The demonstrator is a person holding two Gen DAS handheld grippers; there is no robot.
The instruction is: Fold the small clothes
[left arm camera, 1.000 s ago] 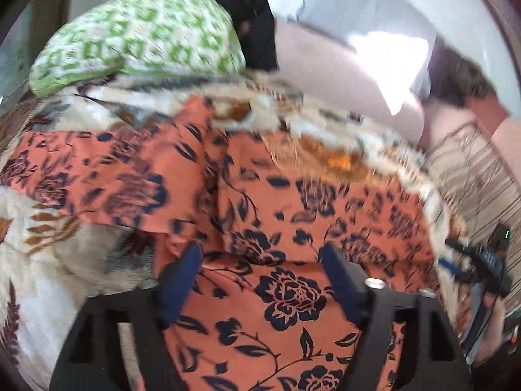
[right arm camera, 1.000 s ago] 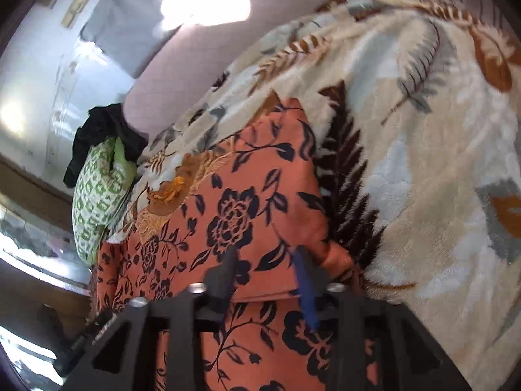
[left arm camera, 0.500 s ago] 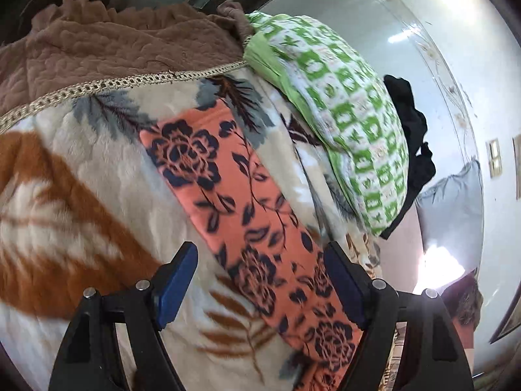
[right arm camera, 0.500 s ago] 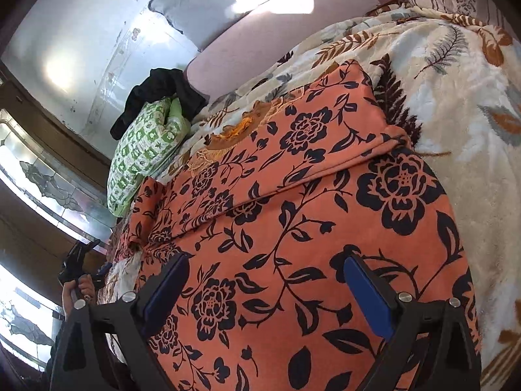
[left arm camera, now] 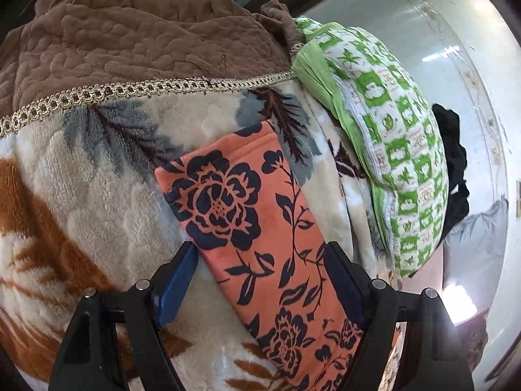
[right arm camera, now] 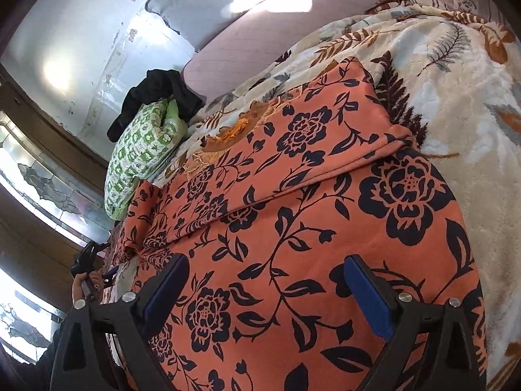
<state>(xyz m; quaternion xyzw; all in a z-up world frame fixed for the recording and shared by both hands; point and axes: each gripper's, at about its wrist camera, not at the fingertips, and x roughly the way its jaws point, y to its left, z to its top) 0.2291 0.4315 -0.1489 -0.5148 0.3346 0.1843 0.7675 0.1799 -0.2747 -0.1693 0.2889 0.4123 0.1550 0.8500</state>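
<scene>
An orange garment with dark blue flowers lies on a cream leaf-patterned blanket (left arm camera: 97,195). In the left wrist view one long sleeve (left arm camera: 254,228) runs away from me, its hem at the far end. My left gripper (left arm camera: 260,270) straddles that sleeve, one blue pad on each side and clear of the cloth, and its jaws are closing. In the right wrist view the garment's body (right arm camera: 293,228) lies spread out, with a flap folded over its far half. My right gripper (right arm camera: 267,290) hangs wide open just above the cloth, holding nothing.
A green-and-white pillow (left arm camera: 390,163) and a black cloth (left arm camera: 452,163) lie at the bed's far side by the wall. A brown quilt (left arm camera: 130,49) with gold trim borders the blanket. A hand holding the left gripper (right arm camera: 88,260) shows at the left of the right wrist view.
The left gripper swung from over the garment's body to the sleeve's end, rolling as it went. The right gripper went from nearly shut at the folded edge to wide open and drew back.
</scene>
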